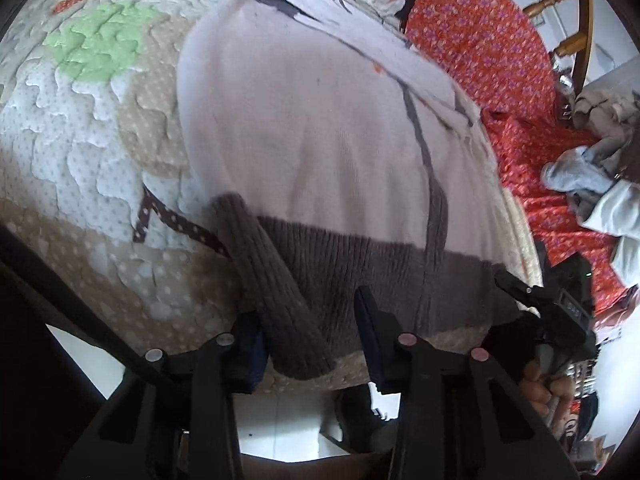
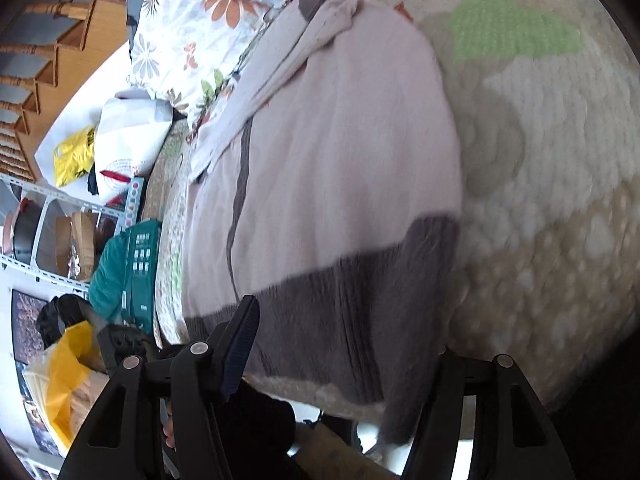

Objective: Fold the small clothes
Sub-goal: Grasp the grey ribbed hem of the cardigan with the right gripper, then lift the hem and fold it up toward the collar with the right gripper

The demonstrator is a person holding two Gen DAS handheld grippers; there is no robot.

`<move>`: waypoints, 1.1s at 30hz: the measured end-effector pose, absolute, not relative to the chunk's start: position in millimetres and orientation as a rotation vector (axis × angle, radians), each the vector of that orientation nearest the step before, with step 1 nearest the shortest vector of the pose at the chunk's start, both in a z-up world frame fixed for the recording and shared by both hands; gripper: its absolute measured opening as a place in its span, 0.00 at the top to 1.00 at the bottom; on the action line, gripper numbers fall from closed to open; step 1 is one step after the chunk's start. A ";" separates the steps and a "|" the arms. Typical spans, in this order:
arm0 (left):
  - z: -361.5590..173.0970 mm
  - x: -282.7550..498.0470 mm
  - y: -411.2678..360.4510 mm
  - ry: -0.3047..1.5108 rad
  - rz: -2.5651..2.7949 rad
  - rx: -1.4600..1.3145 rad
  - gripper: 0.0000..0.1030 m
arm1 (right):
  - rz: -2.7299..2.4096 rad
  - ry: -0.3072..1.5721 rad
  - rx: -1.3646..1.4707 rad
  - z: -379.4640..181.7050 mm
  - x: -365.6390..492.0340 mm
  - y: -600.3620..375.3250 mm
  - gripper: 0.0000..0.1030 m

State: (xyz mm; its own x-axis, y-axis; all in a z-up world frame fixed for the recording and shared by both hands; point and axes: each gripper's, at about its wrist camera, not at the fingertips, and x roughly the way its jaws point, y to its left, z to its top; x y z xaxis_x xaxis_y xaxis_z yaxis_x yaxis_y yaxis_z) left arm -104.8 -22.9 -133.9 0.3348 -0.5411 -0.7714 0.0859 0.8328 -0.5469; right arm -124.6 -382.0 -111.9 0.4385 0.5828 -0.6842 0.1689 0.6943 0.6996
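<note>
A small knitted sweater (image 1: 320, 152), pale pink with a ribbed grey hem, lies spread on a quilted bedspread (image 1: 80, 152) patched in beige, white and green. Its hem lies at the near edge of the bed.

From the left wrist, the left gripper (image 1: 316, 328) sits at the hem: a grey ribbed cuff and the hem's corner lie between its jaws, which stand partly spread; whether the pads press the knit cannot be told. This view alone shows the red flowered cloth (image 1: 480, 40) beyond the sweater, a heap of grey and white clothes (image 1: 592, 168) on it, a wooden chair (image 1: 568, 4), and the other gripper (image 1: 536, 296) at the hem's far corner with fingers (image 1: 536, 392) wrapped round its handle.

From the right wrist, the right gripper (image 2: 344, 344) straddles the hem with its jaws spread wide; one finger (image 2: 240, 344) stands clear at the left, the other is hidden by the hanging knit, so no pinch can be seen. Only here appear a flowered pillow (image 2: 188, 28) by the sweater's collar, a wooden stair rail (image 2: 44, 52), a metal shelf (image 2: 52, 232) with pots, a green basket (image 2: 140, 264) and yellow bags (image 2: 68, 376).
</note>
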 end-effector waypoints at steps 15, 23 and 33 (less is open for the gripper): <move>-107.9 -102.4 1.8 1.152 -0.279 -0.466 0.94 | 0.197 1.126 0.773 -109.1 -131.8 -391.5 0.89; -51.8 -146.6 33.9 1.025 -0.326 -0.430 0.94 | 0.330 1.106 0.712 -70.1 -177.8 -386.0 0.91; -41.9 -97.6 41.8 0.999 -0.265 -0.423 0.94 | 0.379 1.102 0.651 -50.8 -144.5 -372.2 0.91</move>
State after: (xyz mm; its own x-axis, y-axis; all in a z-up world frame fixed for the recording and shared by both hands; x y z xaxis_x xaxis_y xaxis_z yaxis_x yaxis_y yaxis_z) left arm -97.6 41.8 -41.9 0.5193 -0.4033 -0.7534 0.0226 0.8878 -0.4597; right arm -144.5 -372.2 -50.8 0.4161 0.5847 -0.6965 0.0318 0.7561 0.6537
